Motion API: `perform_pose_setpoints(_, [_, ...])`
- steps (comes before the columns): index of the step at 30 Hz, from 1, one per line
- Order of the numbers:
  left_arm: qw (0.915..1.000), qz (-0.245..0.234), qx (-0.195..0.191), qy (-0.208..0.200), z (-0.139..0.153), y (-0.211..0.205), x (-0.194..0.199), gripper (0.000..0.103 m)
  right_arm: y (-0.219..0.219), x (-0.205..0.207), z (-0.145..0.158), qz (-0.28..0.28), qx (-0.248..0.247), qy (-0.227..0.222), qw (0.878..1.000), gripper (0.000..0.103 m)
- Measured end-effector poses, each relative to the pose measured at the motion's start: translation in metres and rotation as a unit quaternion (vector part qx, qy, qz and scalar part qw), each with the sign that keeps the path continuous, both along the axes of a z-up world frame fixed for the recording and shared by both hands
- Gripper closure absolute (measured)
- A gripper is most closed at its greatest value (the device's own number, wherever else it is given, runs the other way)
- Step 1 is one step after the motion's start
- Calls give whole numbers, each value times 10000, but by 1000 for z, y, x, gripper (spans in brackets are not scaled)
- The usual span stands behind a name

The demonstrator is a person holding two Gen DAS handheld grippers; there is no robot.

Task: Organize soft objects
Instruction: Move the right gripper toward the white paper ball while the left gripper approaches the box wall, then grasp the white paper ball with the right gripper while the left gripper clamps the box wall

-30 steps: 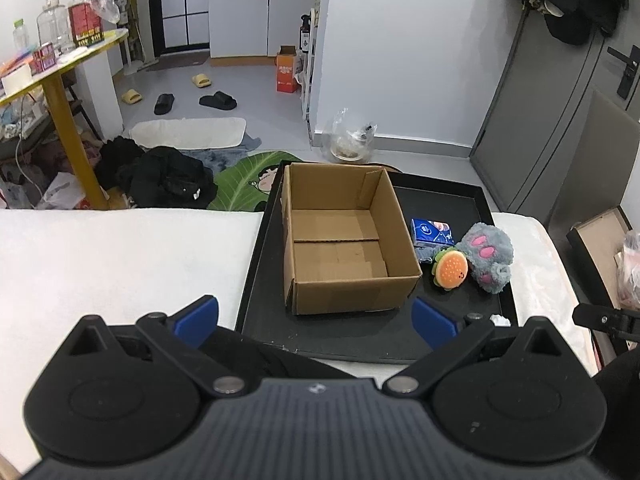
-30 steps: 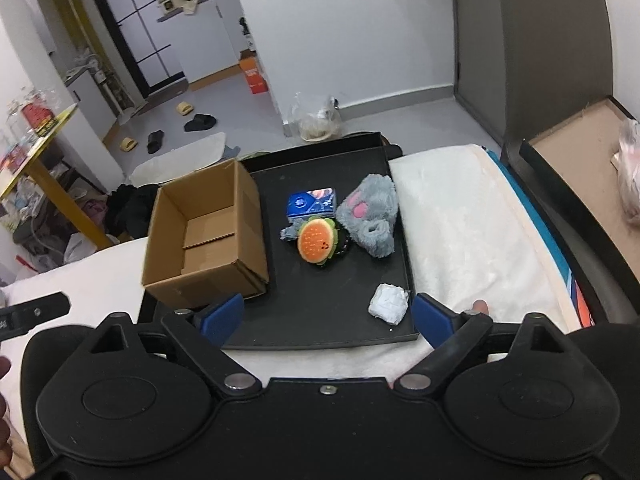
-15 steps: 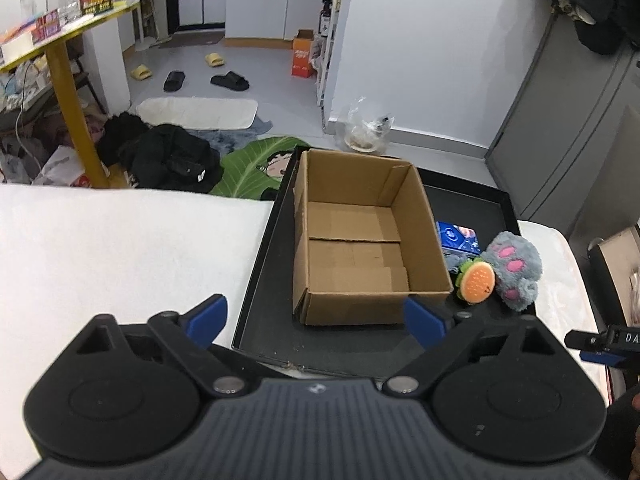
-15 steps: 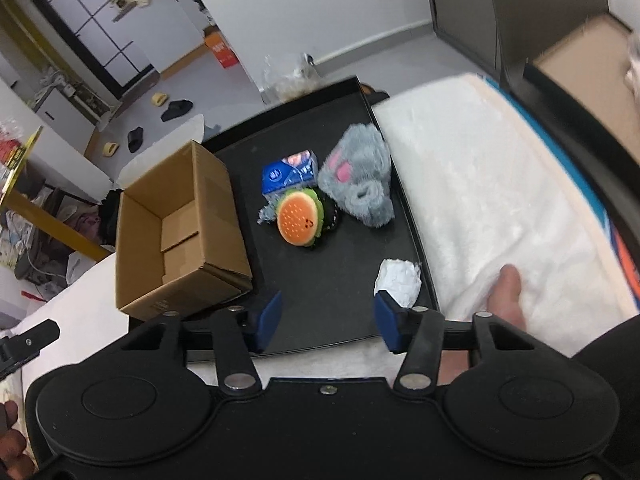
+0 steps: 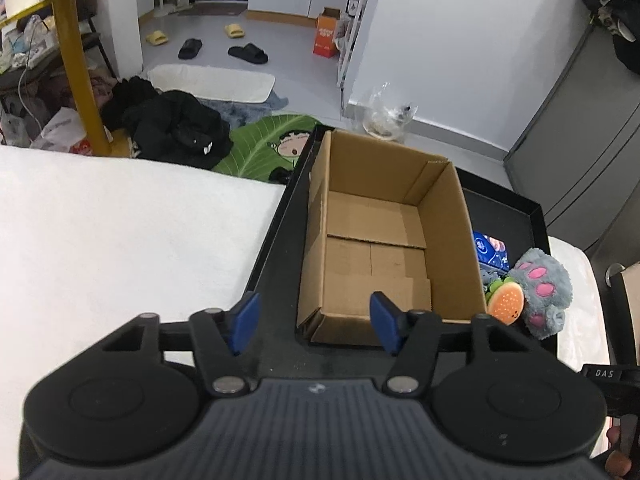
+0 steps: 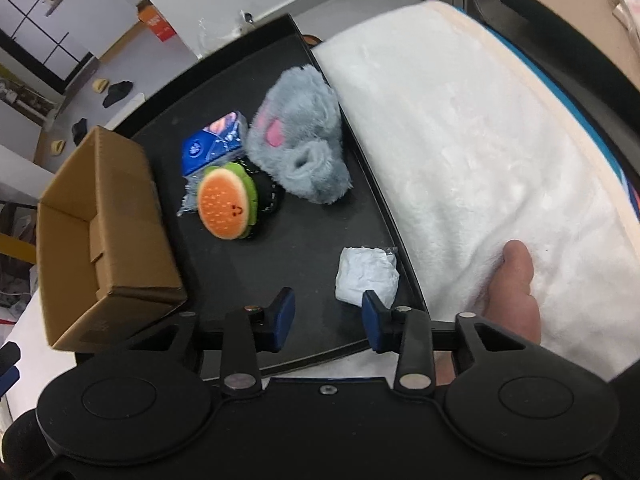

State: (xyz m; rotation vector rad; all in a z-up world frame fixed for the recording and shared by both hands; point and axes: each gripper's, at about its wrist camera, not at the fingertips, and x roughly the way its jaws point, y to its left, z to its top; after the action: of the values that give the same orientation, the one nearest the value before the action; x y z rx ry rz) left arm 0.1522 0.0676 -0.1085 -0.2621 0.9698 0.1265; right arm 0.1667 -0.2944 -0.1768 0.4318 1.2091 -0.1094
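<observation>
An open, empty cardboard box [image 5: 384, 240] [image 6: 104, 232] stands on a black tray [image 5: 508, 204] [image 6: 304, 248]. Beside it lie a blue packet [image 6: 212, 144] [image 5: 490, 250], an orange burger plush [image 6: 226, 204] [image 5: 505, 302] and a grey paw plush [image 6: 300, 152] [image 5: 542, 292]. A white crumpled wad [image 6: 366, 276] lies near the tray's front right corner. My left gripper [image 5: 316, 326] hovers over the box's near left corner, jaws closing, nothing gripped. My right gripper [image 6: 328, 318] hangs just above the tray's front; its jaws are closing with nothing between them, the wad just beyond its right finger.
The tray rests on a white fluffy blanket [image 6: 480, 152] [image 5: 120, 232]. A person's bare foot [image 6: 514, 292] lies on the blanket right of the tray. Beyond the bed, the floor holds black clothes [image 5: 172, 128], a leaf mat [image 5: 272, 144], slippers and a yellow-legged table [image 5: 76, 60].
Both grippers have dropped lower toward the tray and their jaws have narrowed. The box now looms larger in the left wrist view, and the wad sits close to the right fingers.
</observation>
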Motion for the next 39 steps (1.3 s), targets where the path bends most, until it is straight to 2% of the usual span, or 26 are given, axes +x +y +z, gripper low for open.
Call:
perform_pose_setpoints(12, [9995,8,32,326,-29,0,28,46,-5,15,-27,-81,-3,293,9995,71])
perform_pose_setpoints(19, [9990,-14,74,445,-39,-2,43,46,1,25,-31,16,-207,296,9993,67])
perform_pose_setpoints(28, [9976,-13,9,686,-59,-2,59,46,8,29,-38,193,-402,322,9985,67])
perform_pose_setpoints(32, [9972,-59,18,745,-62,-3,63,46,3,30,-41,64,-343,370,9987,68])
perform_pose_setpoints(34, [9971,-55,81,759,-63,-4,64,55,9,30,-41,155,-489,386,9979,68])
perform_pose_setpoints(36, [9967,-18,116,807,-63,-4,64,82,14,32,-41,229,-662,419,9967,67])
perform_pose_setpoints(38, [9957,19,126,913,-64,-3,64,93,19,35,-43,251,-872,499,9946,62])
perform_pose_setpoints(39, [9957,15,156,910,-63,-3,63,93,20,38,-47,263,-987,576,9931,71])
